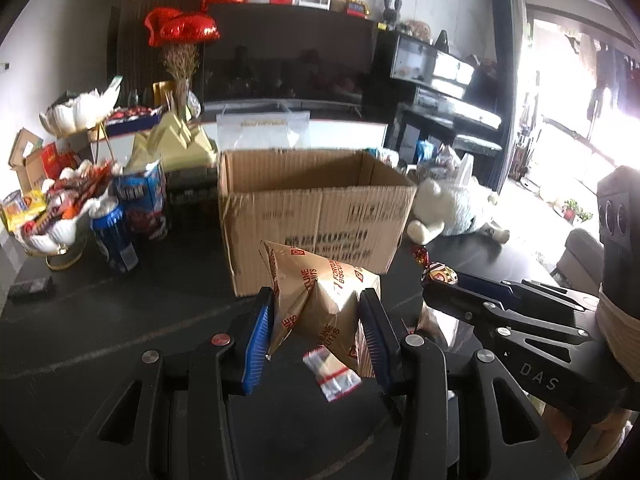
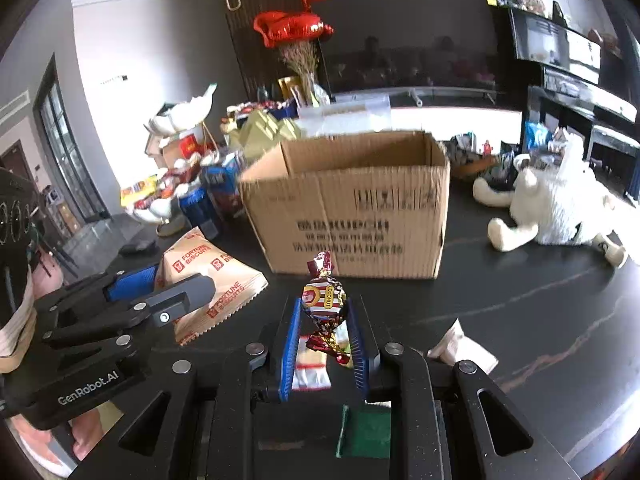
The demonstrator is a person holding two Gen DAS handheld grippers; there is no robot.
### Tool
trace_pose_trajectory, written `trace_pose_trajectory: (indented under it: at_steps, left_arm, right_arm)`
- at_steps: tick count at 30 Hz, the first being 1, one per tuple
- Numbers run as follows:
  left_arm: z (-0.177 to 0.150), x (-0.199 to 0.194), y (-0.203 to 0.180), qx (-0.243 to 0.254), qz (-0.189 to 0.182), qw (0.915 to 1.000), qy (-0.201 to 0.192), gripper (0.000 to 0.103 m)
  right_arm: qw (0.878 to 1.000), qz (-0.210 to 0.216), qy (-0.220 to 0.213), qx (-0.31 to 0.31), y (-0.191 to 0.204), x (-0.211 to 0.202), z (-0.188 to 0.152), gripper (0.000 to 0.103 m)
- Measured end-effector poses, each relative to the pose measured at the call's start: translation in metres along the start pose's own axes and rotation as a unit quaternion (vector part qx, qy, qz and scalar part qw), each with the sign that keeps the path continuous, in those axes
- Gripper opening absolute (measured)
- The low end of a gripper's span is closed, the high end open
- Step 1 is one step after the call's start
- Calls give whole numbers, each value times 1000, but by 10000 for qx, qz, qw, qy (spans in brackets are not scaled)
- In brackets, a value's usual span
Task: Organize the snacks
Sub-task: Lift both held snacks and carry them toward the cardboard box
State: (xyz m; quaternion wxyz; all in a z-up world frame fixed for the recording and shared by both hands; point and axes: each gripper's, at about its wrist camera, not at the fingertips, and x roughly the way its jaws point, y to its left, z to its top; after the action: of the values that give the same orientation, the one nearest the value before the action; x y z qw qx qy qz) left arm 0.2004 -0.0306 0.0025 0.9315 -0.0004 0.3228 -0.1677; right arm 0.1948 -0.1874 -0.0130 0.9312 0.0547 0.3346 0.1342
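Cardboard box (image 1: 316, 216) stands open on the dark table (image 1: 120, 320), its interior hidden from both views. Left tongs (image 1: 316, 312) grip a tan biscuit packet (image 1: 320, 300) just before the box; right tongs (image 2: 324, 320) pinch a wrapped candy (image 2: 323, 300) beside them. Neither snack is in the box yet. Small packets (image 2: 312, 372) lie on the table below, and a white dish of sweets (image 1: 52, 220) and blue cans (image 1: 114, 236) appear unsorted, so most of the task seemingly remains.
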Motion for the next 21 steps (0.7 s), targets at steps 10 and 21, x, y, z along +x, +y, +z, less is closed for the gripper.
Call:
trace_pose_trajectory:
  at_steps: [10, 21]
  left_arm:
    - [37, -8, -1, 98, 76, 9994, -311, 43]
    - [77, 4, 4, 154, 127, 9988, -451, 43]
  right_arm:
    - [9992, 33, -396, -77, -1, -9, 39, 25]
    - [9983, 12, -572, -143, -6, 0, 80, 25]
